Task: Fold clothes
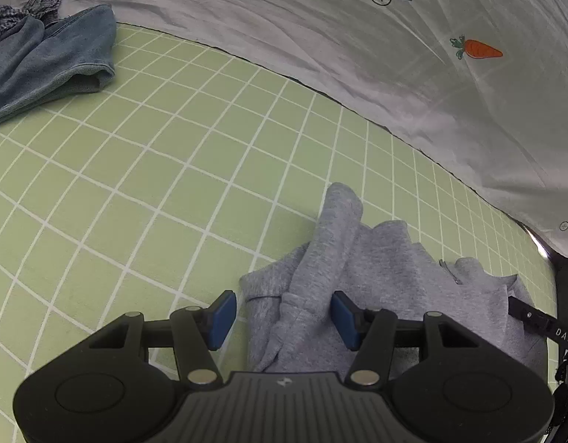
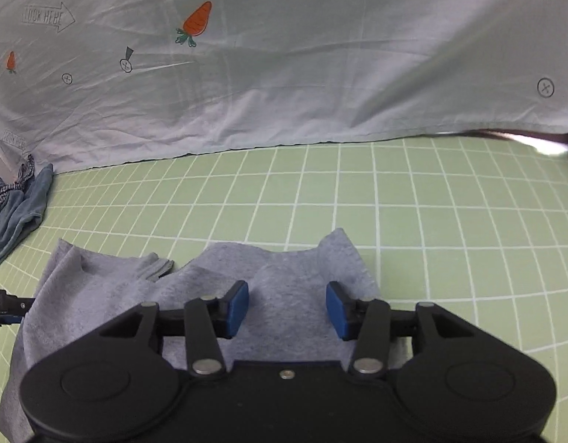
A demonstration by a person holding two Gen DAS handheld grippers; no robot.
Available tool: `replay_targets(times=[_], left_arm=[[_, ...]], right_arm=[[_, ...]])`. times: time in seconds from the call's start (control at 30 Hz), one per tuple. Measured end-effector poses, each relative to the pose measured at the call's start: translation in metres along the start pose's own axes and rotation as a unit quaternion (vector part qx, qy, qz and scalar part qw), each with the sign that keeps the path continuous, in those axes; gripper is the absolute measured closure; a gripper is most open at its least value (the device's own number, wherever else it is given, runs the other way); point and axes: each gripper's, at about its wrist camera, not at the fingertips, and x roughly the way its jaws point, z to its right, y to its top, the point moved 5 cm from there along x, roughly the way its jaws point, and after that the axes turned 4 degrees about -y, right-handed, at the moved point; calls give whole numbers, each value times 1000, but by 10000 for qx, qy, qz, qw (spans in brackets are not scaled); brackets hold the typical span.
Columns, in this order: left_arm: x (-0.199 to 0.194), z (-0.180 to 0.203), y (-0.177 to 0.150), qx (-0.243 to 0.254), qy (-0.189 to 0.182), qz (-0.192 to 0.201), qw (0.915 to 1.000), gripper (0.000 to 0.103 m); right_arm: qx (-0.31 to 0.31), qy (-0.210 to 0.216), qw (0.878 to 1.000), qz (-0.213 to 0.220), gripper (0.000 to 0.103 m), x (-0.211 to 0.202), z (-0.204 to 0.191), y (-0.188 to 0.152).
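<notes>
On the green gridded mat (image 1: 143, 184), one grey garment (image 2: 195, 288) lies rumpled in the near part of both views, with both grippers poised over it. The left gripper (image 1: 284, 317) points steeply down at the garment's left portion, its blue pads (image 1: 221, 315) set apart, and a bunched ridge of grey cloth (it looks like a sleeve, running up and away from the camera) lies between them; the pads do not appear to press on it. The right gripper (image 2: 287, 310) also tilts downward, over a flatter stretch of the same garment near its right edge. Its jaws stand apart in the right wrist view, with grey fabric showing below the gap and nothing pinched between the pads (image 2: 237, 308).

At the mat's far left lies a heap of other clothing (image 1: 51, 55): one blue piece, with a checked piece behind it, partly hidden. Behind the mat hangs one pale sheet (image 2: 320, 74) as a backdrop, printed with carrots (two show in the right wrist view, one in the left), small crossed circles and an arrow with lettering.
</notes>
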Motion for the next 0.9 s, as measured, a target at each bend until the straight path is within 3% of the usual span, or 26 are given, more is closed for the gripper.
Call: replay_targets(times=[0.03, 0.2, 0.3, 0.33, 0.4, 0.43, 0.5, 0.7, 0.9], left_arm=[[1, -1, -1, -5, 10, -2, 10000, 44], [1, -6, -3, 1, 5, 60, 10000, 40], [-1, -9, -2, -65, 7, 75, 10000, 37], [-2, -10, -2, -97, 2, 84, 9999, 37], [-9, -13, -3, -173, -9, 111, 9998, 33], [-12, -14, -3, -213, -12, 122, 9997, 31], [-18, -17, -5, -323, -74, 105, 9994, 26], [-27, -18, -24, -682, -558, -138, 9960, 12], [-20, -1, -42, -571, -604, -313, 9960, 9]], right_arm=[[63, 68, 9999, 42, 100, -1, 2, 2], [482, -58, 9949, 888, 101, -27, 19, 36], [807, -356, 9907, 1034, 98, -23, 38, 49], [706, -578, 9917, 901, 95, -17, 41, 50], [784, -736, 9909, 811, 59, -20, 48, 44], [856, -783, 9901, 789, 53, -23, 52, 41], [1074, -729, 9889, 719, 27, -29, 59, 31], [1396, -80, 9901, 75, 12, -34, 57, -30], [1200, 206, 9914, -478, 2, -21, 39, -75]])
